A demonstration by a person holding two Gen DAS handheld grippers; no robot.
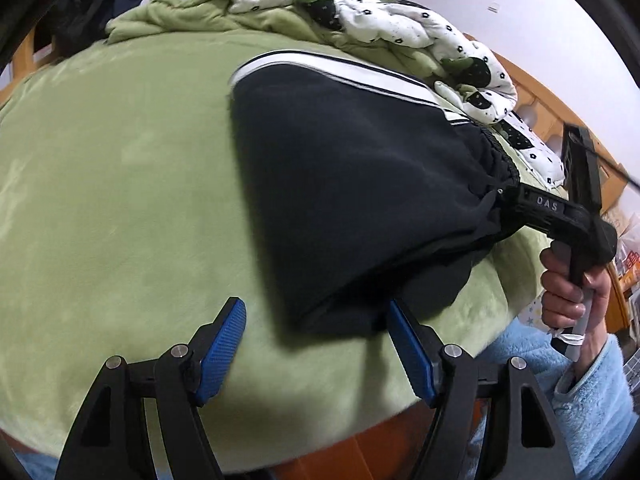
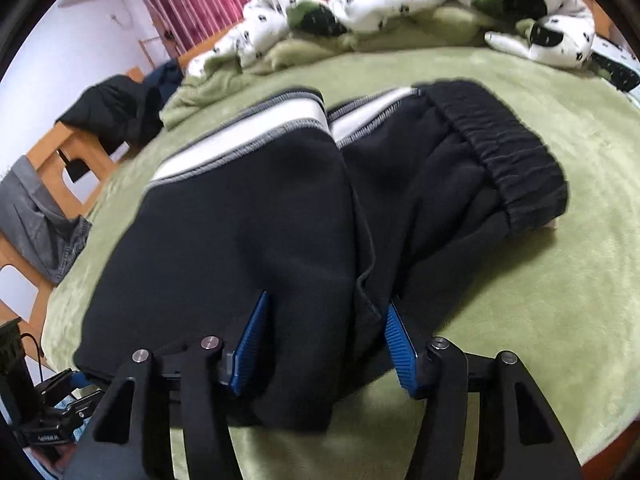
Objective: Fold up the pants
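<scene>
Black pants (image 2: 280, 208) with a white side stripe (image 2: 244, 144) lie folded on the green blanket (image 2: 560, 300). The elastic waistband (image 2: 508, 160) is at the right. My right gripper (image 2: 326, 340) has a thick bunch of the near edge of the pants between its blue pads (image 2: 252, 344) and is shut on it. In the left wrist view the pants (image 1: 360, 184) sit ahead and to the right, their near edge raised over a shadow. My left gripper (image 1: 316, 348) is open just short of that edge, with nothing between its fingers. A hand (image 1: 568, 292) holds the right gripper's black handle (image 1: 560, 216).
A crumpled white patterned quilt (image 2: 400, 4) and a bunched green cover (image 1: 208, 16) lie at the back of the bed. The wooden bed frame (image 1: 532, 80) runs along the right. Dark clothes (image 2: 116, 108) and a grey garment (image 2: 36, 224) hang on wooden furniture at the left. A light blue fleece sleeve (image 1: 592, 392) is near.
</scene>
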